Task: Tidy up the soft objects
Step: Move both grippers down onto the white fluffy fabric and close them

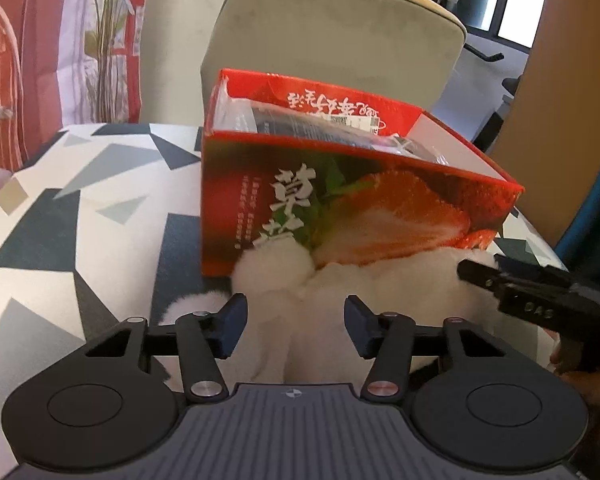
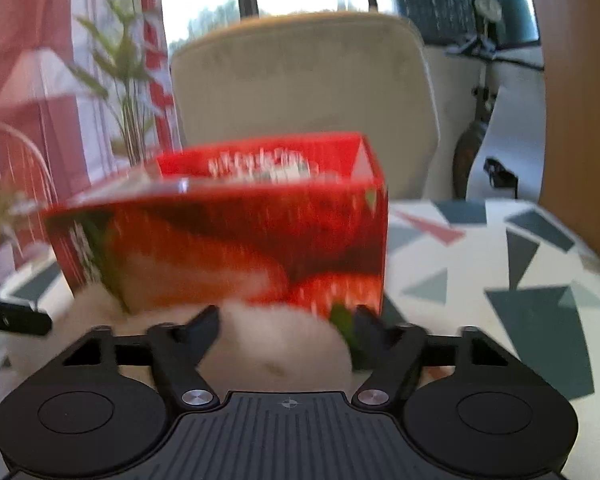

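A white fluffy plush toy [image 1: 384, 280] lies on the table, pressed against the front of a red strawberry-print box [image 1: 340, 200]. My left gripper [image 1: 296, 320] has its jaws around the left part of the plush, and the fur fills the gap and touches both pads. In the blurred right wrist view my right gripper [image 2: 286, 328] holds a rounded part of the plush [image 2: 268, 332] just in front of the box [image 2: 228, 248]. The right gripper's tip [image 1: 480, 276] shows at the plush's right end. The open box holds a plastic-wrapped dark item [image 1: 312, 128].
The table [image 1: 80, 220] has a cloth with grey and blue triangles. A beige chair [image 1: 332, 40] stands behind the box. A potted plant [image 1: 108, 40] and red-and-white curtains are at the back left. An orange panel [image 1: 572, 100] rises at the right.
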Demonstrator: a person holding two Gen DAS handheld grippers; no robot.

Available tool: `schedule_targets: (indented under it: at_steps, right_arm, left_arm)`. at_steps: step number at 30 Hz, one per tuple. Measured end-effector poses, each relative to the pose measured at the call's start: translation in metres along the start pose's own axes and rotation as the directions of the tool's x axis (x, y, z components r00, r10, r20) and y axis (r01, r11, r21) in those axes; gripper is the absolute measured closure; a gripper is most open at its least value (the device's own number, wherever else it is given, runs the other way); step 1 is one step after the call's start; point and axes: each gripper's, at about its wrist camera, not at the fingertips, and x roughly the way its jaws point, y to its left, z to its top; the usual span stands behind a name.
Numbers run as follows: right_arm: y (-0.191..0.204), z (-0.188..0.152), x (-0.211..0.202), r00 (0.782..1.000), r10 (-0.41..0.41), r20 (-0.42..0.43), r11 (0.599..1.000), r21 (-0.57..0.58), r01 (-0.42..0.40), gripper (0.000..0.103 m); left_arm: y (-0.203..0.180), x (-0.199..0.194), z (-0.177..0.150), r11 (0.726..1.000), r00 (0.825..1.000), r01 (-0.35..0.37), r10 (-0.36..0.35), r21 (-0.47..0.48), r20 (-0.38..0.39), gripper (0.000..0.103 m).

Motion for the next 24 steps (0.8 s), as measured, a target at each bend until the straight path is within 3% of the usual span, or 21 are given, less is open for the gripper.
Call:
schedule_targets:
  at_steps: [4,9,12,14,15,19,24]
  right_arm:
    - [-0.001,-0.009,0.005,1.0,0.001,-0.028,1.0,0.022,-0.001,0.051]
    - [-0.008,-0.017,0.007,0.998,0.003,-0.06,0.999,0.05,0.0,0.054]
    - [-0.013,-0.019,0.01,0.997,0.008,-0.071,0.996,0.086,-0.002,0.064]
    - [-0.015,-0.019,0.012,0.997,0.009,-0.08,0.996,0.088,-0.002,0.079]
    - [-0.014,-0.019,0.013,0.996,0.003,-0.084,0.997,0.081,0.004,0.081]
    - [-0.01,-0.019,0.016,0.995,-0.005,-0.095,0.999,0.048,0.01,0.084]
    - [-0.016,-0.019,0.017,0.995,0.017,-0.103,0.996,0.088,-0.008,0.082]
  left_arm:
    - [-0.004,0.005,-0.006,1.0,1.0,0.007,-0.007,0.007,-0.018,0.047]
    - [-0.01,0.01,-0.012,0.999,0.999,0.03,-0.029,0.032,-0.033,0.047]
    - [-0.01,0.017,-0.016,0.999,0.998,0.025,-0.023,0.03,-0.054,0.047]
    - [-0.01,0.02,-0.017,0.999,0.998,0.022,-0.021,0.027,-0.061,0.047]
    - [-0.01,0.021,-0.017,0.999,0.998,0.019,-0.017,0.028,-0.064,0.047]
    - [-0.01,0.027,-0.018,1.0,0.997,0.005,-0.004,0.021,-0.078,0.046]
    - [-0.008,0.039,-0.022,1.0,0.995,-0.011,0.011,-0.002,-0.096,0.045]
